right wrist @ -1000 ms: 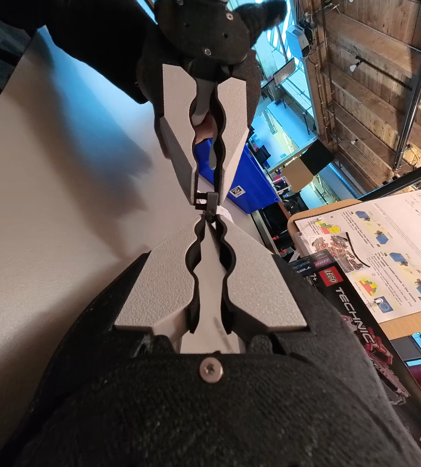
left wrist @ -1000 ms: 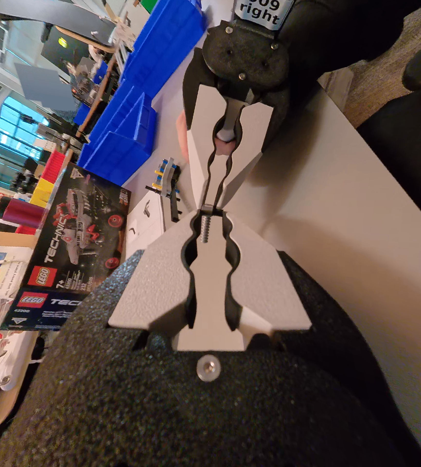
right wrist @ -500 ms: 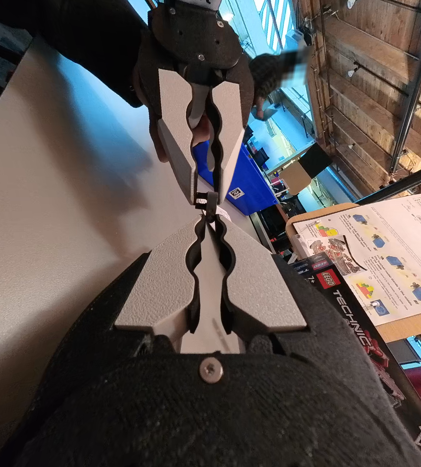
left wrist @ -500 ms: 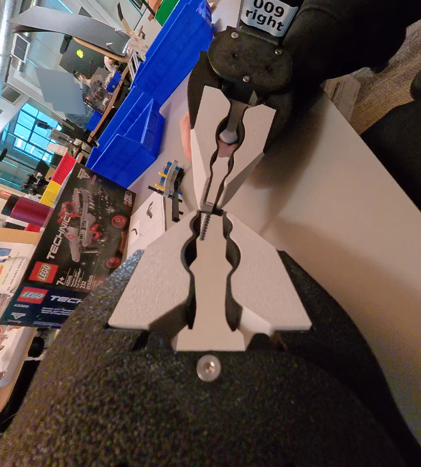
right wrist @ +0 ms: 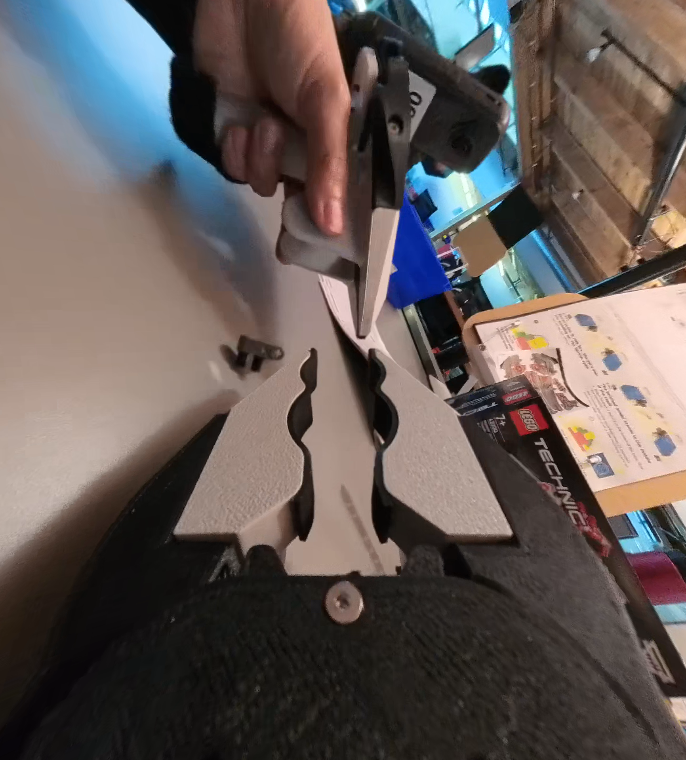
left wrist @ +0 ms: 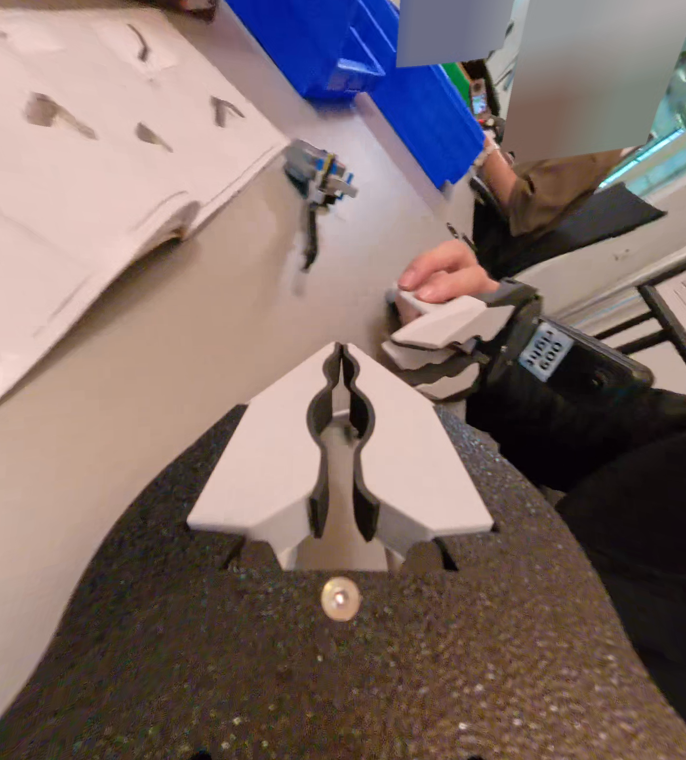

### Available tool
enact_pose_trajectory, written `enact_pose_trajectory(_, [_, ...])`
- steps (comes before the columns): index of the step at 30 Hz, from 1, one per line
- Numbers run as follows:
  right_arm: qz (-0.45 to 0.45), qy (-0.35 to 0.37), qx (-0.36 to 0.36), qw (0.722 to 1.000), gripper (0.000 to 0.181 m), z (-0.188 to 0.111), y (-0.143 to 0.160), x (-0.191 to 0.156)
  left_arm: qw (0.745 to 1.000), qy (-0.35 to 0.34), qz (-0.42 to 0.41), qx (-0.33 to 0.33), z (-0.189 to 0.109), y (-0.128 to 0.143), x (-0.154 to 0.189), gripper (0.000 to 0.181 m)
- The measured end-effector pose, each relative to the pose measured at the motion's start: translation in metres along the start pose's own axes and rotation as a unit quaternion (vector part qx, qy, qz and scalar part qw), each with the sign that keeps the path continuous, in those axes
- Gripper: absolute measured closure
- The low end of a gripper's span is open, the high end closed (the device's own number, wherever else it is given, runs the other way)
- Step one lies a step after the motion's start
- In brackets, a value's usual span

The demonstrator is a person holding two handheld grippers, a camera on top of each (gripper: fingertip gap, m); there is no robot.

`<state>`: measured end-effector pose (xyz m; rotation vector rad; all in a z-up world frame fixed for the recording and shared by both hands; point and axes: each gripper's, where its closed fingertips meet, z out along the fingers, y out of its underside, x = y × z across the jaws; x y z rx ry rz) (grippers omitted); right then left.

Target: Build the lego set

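Observation:
In the left wrist view my left gripper [left wrist: 341, 351] is shut, with nothing showing between its tips, above the grey table [left wrist: 168, 370]. A small grey, blue and black lego assembly [left wrist: 316, 177] lies on the table ahead, beside the open instruction booklet [left wrist: 86, 123]. My right gripper [left wrist: 390, 349] is just to the right, held by a hand. In the right wrist view my right gripper [right wrist: 342, 353] is open and empty. A small dark grey lego piece [right wrist: 253, 353] lies on the table just left of its tips. The left gripper [right wrist: 364, 329] points down ahead of it.
Blue bins [left wrist: 415, 94] stand at the back of the table. The black lego box [right wrist: 539, 436] and a board with printed instruction sheets [right wrist: 600, 370] lie to the right. A seated person [left wrist: 559, 197] is behind the table. My two grippers' fingertips are within a few centimetres of each other.
The grippers were tip to tip, each shut on a small part. They have pulled apart, the right has opened, and a small dark piece now lies on the table.

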<state>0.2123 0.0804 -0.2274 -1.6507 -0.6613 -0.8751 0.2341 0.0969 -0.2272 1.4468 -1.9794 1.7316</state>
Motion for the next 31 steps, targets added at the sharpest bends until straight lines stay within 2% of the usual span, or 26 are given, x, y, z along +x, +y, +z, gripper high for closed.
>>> enact_pose_trajectory(4, [-0.011, -0.01, -0.032, 0.999, 0.165, 0.002, 0.01, -0.004, 0.997, -0.035, 0.061, 0.037, -0.013, -0.012, -0.018, 0.175])
enact_pose_trajectory(8, [-0.032, -0.018, -0.064, 0.997, 0.167, 0.004, 0.021, -0.01, 0.983, -0.021, 0.185, -0.002, -0.02, 0.001, -0.001, 0.166])
enact_pose_trajectory(10, [-0.028, -0.018, -0.068, 0.997, 0.168, 0.003, 0.022, -0.009, 0.967, -0.029, 0.247, -0.062, -0.02, 0.02, 0.003, 0.16])
enact_pose_trajectory(13, [-0.03, -0.02, -0.035, 0.999, 0.167, -0.003, 0.011, -0.01, 0.929, -0.086, 0.331, -0.142, -0.019, 0.042, -0.01, 0.15])
enact_pose_trajectory(15, [-0.041, -0.022, -0.01, 0.999, 0.166, -0.009, 0.002, -0.012, 0.901, -0.1, 0.392, -0.156, -0.016, 0.046, -0.01, 0.151])
enact_pose_trajectory(17, [-0.046, -0.048, -0.013, 0.998, 0.162, -0.01, 0.004, -0.022, 0.885, -0.084, 0.431, -0.156, -0.008, 0.049, -0.003, 0.15])
enact_pose_trajectory(24, [-0.048, -0.079, -0.023, 0.995, 0.16, -0.007, 0.005, -0.032, 0.887, -0.075, 0.413, -0.193, 0.007, 0.054, -0.014, 0.146])
enact_pose_trajectory(31, [-0.022, -0.095, -0.035, 0.995, 0.159, -0.006, 0.009, -0.031, 0.907, -0.044, 0.379, -0.179, 0.004, 0.052, -0.012, 0.147])
